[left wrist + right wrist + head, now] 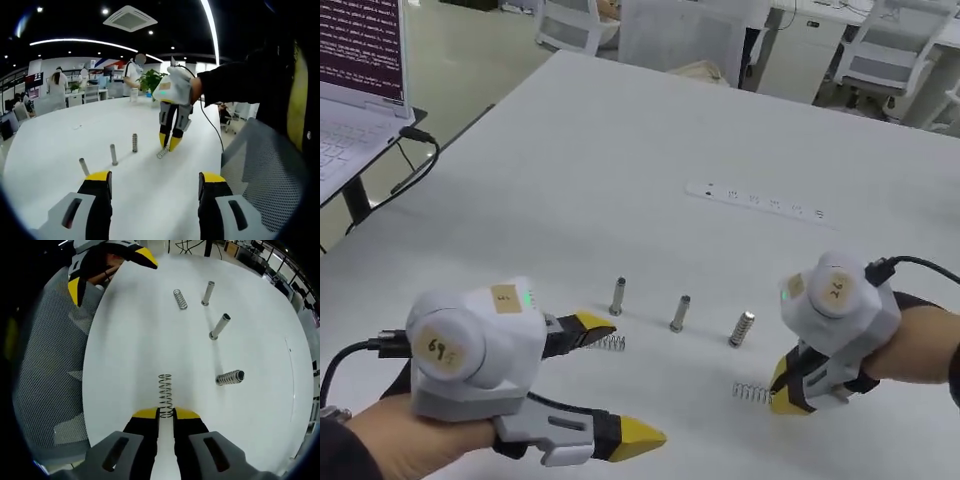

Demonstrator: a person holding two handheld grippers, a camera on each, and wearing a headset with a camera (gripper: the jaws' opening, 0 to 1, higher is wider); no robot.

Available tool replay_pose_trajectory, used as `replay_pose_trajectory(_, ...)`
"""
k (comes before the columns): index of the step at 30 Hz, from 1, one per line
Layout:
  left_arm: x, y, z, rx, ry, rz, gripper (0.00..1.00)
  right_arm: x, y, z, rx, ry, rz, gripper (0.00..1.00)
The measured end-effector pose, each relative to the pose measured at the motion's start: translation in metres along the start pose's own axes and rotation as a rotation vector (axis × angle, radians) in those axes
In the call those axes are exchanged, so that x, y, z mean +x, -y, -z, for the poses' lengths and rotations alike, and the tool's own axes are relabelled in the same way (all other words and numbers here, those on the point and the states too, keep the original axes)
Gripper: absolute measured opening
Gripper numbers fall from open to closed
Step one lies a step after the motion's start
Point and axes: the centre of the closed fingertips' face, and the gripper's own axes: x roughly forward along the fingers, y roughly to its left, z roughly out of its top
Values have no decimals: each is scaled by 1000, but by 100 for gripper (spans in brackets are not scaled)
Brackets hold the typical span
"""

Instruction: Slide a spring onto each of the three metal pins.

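On the bench (650,120), head view: sprung pin (742,328) at rt, middle pin (680,313) & left pin (617,296) bare; right tool (785,395) pinches a spring (752,393) lying flat, spare spring (611,343) by left tool (625,380). Left gripper view: left tool spread, empty. Right gripper view: jaws pressed on spring's near end, so 2nd spring prob. in hand; next: lift, tip upright, line up over a bare pin.

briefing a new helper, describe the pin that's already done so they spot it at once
On the white table, three metal pins stand in a row nearer the person than the white power strip. Take the end pin closest to the right gripper. It alone wears a spring; the other two are bare.
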Motion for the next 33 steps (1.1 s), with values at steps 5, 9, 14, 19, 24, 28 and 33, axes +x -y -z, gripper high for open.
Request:
replay_pose_trajectory(5,3,2,0,23,-14,22,62,-10,-14,-14,-12,5,-20,8)
replay_pose_trajectory(9,6,3,0,51,-35,40,57,-17,-21,-27,-34,7,-23,8)
replay_pose_trajectory(14,13,5,-3,74,-47,63,51,-24,-29,-47,-63,28,-28,8)
replay_pose_trajectory(19,21,12,-5,101,-53,94,45,-27,-36,-60,-92,30,-34,8)
replay_pose_trajectory(24,26,19,-7,126,-50,113,39,-26,-40,-68,-115,27,-39,8)
replay_pose_trajectory(28,29,20,-4,145,-61,119,32,-25,-43,-71,-126,26,-43,8)
replay_pose_trajectory(33,31,24,-2,166,-70,130,23,-24,-46,-75,-135,27,-50,8)
